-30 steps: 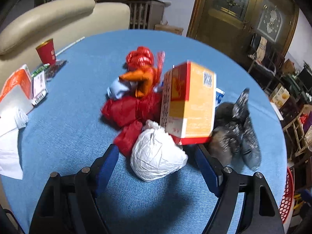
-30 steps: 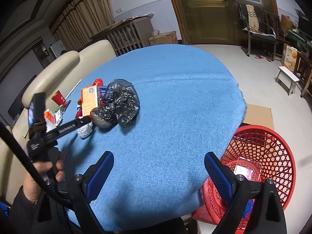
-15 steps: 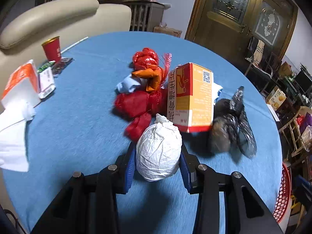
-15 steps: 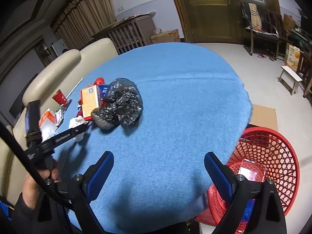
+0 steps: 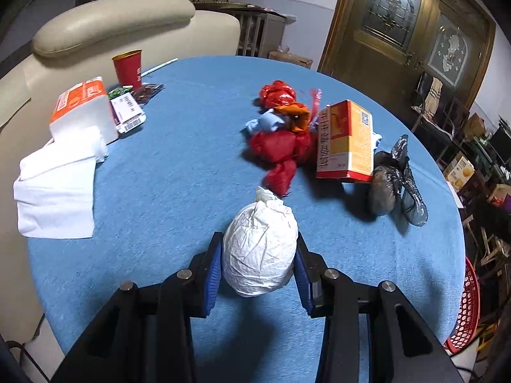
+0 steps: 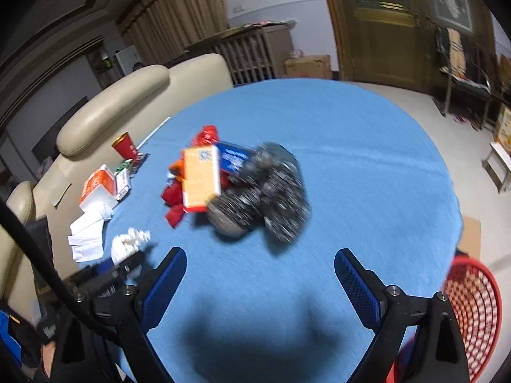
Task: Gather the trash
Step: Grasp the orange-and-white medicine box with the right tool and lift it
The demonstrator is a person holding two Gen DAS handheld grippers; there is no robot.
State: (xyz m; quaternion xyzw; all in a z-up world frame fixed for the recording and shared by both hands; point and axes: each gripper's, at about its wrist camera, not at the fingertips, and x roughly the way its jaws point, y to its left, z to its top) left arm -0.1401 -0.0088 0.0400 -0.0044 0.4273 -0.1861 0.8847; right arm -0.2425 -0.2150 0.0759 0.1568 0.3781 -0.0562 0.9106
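**A:** ok so the left claw (image 5: 258, 263) just clamped down. A second ago its jaws stood wide on either side of the white bag (image 5: 259, 249), now both blue pads are pressed into its sides. The bag's been pulled off the pile too. It used to sit right against the box (image 5: 346, 140), now it's out toward the near edge of the counter (image 5: 179, 166) with bare blue cloth between it and the red bags (image 5: 281, 150).

**B:** So one piece is bagged, basically?

**A:** Grabbed, yeah. Not binned yet. The basket (image 6: 469, 312) is on the floor off the counter's right edge, so I'd guess it goes there next.

**B:** And the other one?

**A:** Right claw (image 6: 260, 274) is wide open, nothing between the pads, touching nothing. It's swung round to face the pile, and the black bags (image 6: 274, 191) sit dead ahead of it near the middle of the counter. That view's pretty blurry though.

**B:** Rest of the trash?

**A:** Still heaped mid-counter.
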